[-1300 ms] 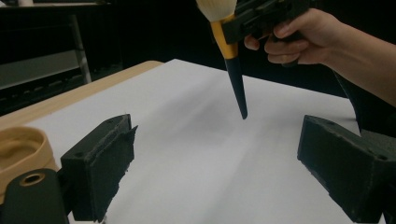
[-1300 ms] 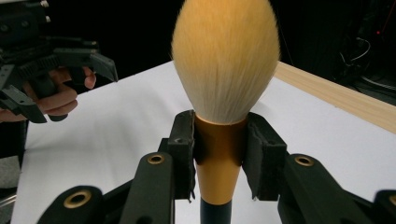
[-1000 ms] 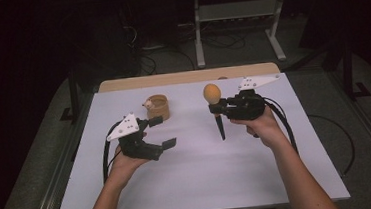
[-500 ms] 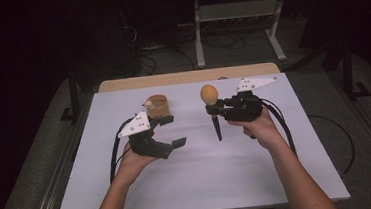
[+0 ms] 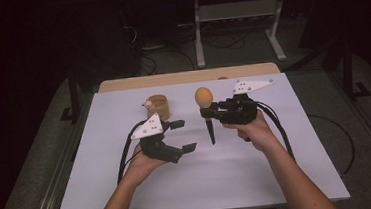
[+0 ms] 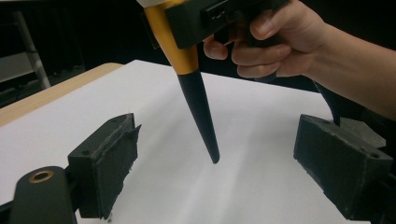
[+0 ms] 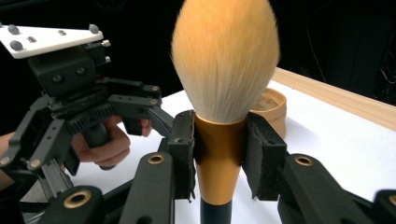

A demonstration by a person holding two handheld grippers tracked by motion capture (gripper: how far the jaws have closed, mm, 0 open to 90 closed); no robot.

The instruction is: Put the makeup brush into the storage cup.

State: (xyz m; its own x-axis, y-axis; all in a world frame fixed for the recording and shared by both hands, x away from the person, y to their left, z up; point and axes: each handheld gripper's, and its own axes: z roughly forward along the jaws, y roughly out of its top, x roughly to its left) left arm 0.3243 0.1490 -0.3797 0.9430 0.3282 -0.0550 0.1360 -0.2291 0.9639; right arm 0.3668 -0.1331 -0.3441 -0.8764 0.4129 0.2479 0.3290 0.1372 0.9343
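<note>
A makeup brush with a fluffy orange head, gold ferrule and black tapered handle stands upright above the white board. My right gripper is shut on its gold ferrule, head up and handle tip pointing down. My left gripper is open just left of the handle. In the left gripper view its two pads stand wide on either side of the handle tip without touching it. The right gripper view shows the left gripper close by at the left.
A round tan container sits on the white board behind the left gripper, also seen in the right gripper view. A wooden table edge runs along the back. A metal stand stands on the dark floor beyond.
My left gripper has moved right across the board toward the brush handle, jaws still open. The right gripper and the brush have stayed in place.
</note>
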